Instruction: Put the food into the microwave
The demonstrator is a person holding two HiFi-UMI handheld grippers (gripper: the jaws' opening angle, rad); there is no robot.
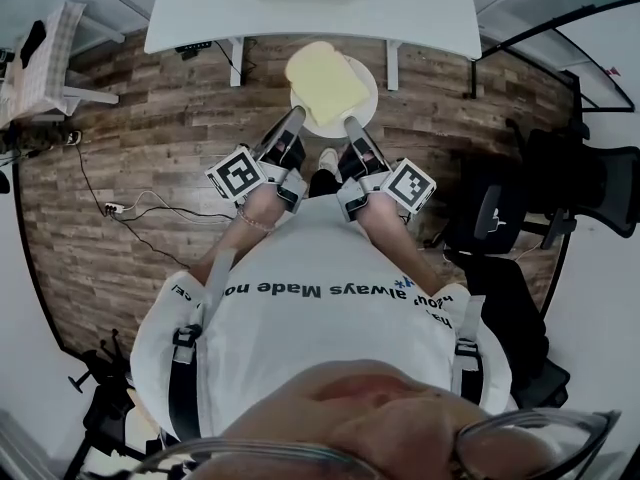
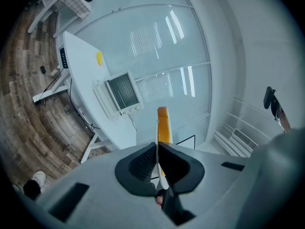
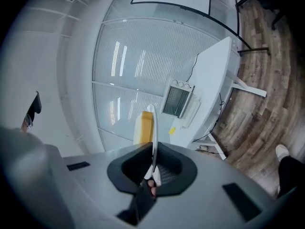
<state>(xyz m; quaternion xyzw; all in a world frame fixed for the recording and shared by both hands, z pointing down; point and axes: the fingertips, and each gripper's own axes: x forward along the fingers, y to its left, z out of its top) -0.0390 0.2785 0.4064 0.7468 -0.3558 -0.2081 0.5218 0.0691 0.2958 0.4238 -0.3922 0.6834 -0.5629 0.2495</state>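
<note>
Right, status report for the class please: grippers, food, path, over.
Left gripper and right gripper both shut on the plate rim. Bread slice on plate, held above floor. Microwave ahead on white table; nothing seen between.

- Plate [image 1: 367, 98]: white, smooth, faintly glossy; ceramic or hard plastic, cannot tell which.
- Bread [image 1: 325, 80]: pale yellow, matt, soft-looking face; the crust edge is a deeper orange in the left gripper view.
- Left gripper [image 2: 157, 148], right gripper [image 3: 153, 152]: grey, smooth, matt plastic bodies; black pads [image 2: 143, 163], finely ribbed.
- Cube [image 1: 241, 174]: flat matt faces with black-and-white print.
- Shirt [image 1: 320, 308]: white cloth, matt, with dark printed lettering.
- Floor [image 1: 150, 148]: brown wood planks, visible grain, low sheen.
- Table [image 1: 400, 13]: white, smooth, matt top.
- Microwave [image 2: 121, 92]: white smooth casing, dark meshed door.
- Wall [image 2: 162, 46]: glossy panels showing streaks of reflected light.
</note>
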